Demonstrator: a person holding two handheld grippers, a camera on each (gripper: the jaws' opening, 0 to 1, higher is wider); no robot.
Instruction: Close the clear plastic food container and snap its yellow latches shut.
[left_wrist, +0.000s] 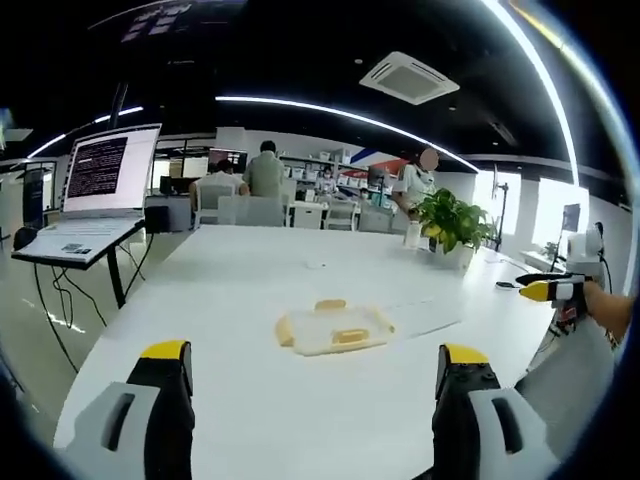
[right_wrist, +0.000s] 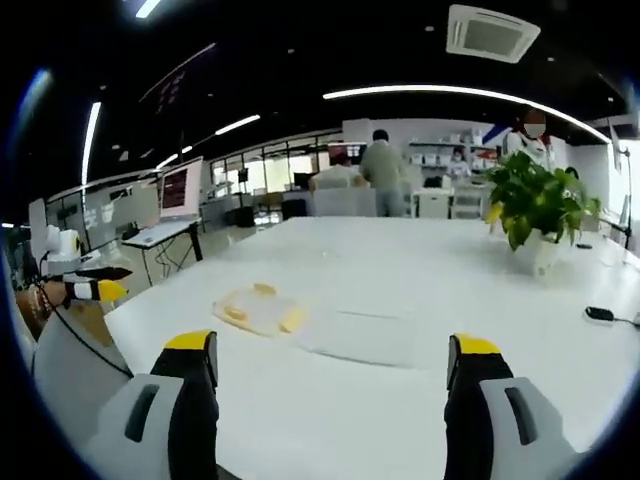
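One clear plastic food container (left_wrist: 334, 329) lies flat on the white table (left_wrist: 250, 280), out toward the middle of the top and well apart from both tools; in the right gripper view the same container (right_wrist: 262, 309) sits nearer the table's left edge, with a thin clear sheet (right_wrist: 368, 335) spread flat just beside it. Its yellow latches (left_wrist: 349, 335) show as pale yellow patches: three can be counted in the left gripper view, at the far side, the left end and near the middle, though whether they are snapped cannot be told at this size. The left gripper (left_wrist: 318, 395) hangs above the near edge of the table with its two yellow-tipped jaws spread wide and nothing between them. The right gripper (right_wrist: 335, 400) is likewise released, its two jaws parted and bare above the near edge. Each tool also appears at the side of the other's view, held off the table's edge. One potted plant (left_wrist: 450, 225) stands near the far right corner of the table, and one small dark object (right_wrist: 600, 314) lies by the right edge. One laptop (left_wrist: 100, 190) stands open on a separate stand left of the table. Several people stand or sit at desks beyond the far edge.
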